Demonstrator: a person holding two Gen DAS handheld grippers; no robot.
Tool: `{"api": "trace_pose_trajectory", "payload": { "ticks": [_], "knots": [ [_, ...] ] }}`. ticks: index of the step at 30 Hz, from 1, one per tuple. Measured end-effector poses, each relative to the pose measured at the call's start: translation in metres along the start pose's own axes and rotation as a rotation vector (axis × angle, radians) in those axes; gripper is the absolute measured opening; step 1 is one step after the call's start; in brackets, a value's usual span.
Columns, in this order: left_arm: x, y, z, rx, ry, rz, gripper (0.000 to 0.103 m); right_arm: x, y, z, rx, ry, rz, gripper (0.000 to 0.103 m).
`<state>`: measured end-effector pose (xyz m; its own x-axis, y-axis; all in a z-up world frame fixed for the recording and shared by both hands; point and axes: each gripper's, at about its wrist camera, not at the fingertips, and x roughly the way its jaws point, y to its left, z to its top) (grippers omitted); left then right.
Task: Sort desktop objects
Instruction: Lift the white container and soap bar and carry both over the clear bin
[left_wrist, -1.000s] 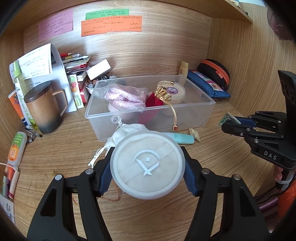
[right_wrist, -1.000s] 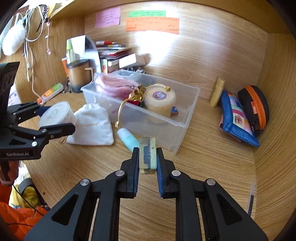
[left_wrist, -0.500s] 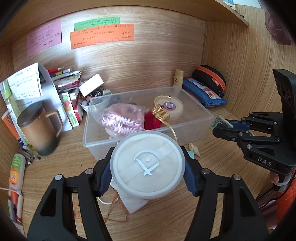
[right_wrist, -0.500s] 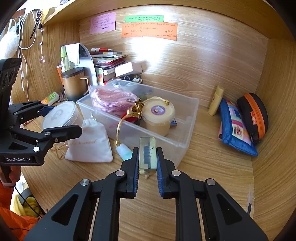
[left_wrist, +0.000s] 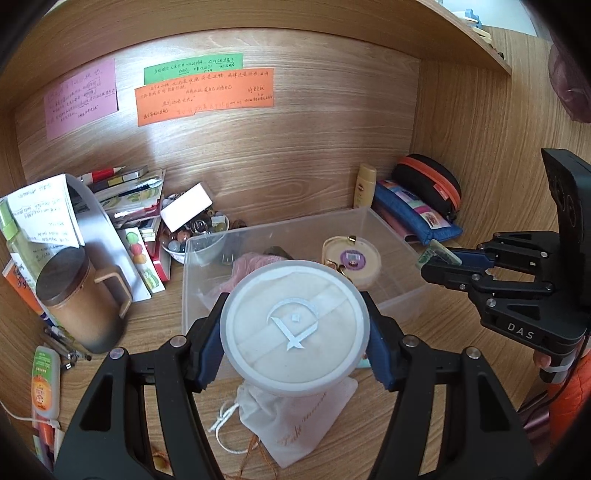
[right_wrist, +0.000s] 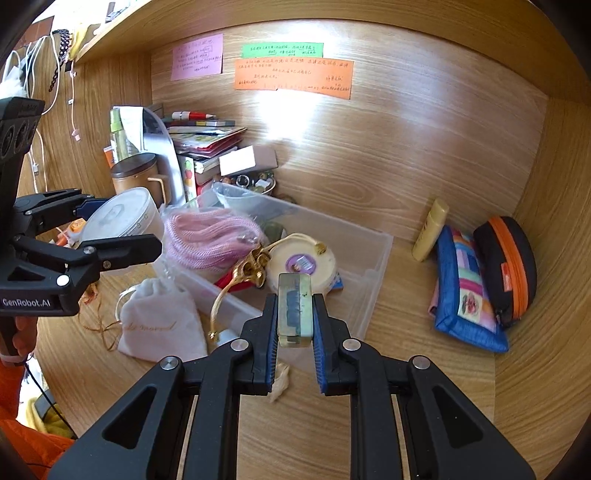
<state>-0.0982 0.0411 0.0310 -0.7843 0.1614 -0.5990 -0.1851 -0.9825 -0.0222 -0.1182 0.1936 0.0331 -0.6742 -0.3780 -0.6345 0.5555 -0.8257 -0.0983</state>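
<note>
Both grippers have risen toward the clear bin (left_wrist: 391, 221), the left gripper (left_wrist: 295, 334) clamping a round jar (left_wrist: 294, 326) and the right gripper (right_wrist: 294, 314) pinching a small block (right_wrist: 294, 312), so both look ready to drop in.

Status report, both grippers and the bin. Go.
Left gripper shut on round puff case. Right gripper shut on small green block. Both held over clear bin, already part full. White pouch on desk beside bin.

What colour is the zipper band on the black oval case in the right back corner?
Orange, running around the black oval case; the right wrist view shows it best.
</note>
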Motion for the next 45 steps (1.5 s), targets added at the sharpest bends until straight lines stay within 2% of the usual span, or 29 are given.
{"api": "trace_pose_trajectory", "payload": {
  "ticks": [8, 18, 30, 45],
  "knots": [
    [0.021, -0.001, 0.019, 0.013, 0.016, -0.039, 0.065, 0.014, -0.016, 0.008, 0.021, 0.013, 0.0, 0.015],
    [0.059, -0.001, 0.028, 0.019, 0.068, -0.068, 0.065, 0.035, -0.032, 0.005, 0.037, 0.059, -0.001, 0.015],
    [0.091, -0.001, 0.033, 0.025, 0.116, -0.062, 0.065, 0.057, -0.033, -0.001, 0.028, 0.104, -0.009, 0.015],
    [0.113, 0.004, 0.028, 0.008, 0.156, -0.052, 0.065, 0.069, -0.025, -0.002, 0.0, 0.15, -0.01, 0.015]
  ]
}}
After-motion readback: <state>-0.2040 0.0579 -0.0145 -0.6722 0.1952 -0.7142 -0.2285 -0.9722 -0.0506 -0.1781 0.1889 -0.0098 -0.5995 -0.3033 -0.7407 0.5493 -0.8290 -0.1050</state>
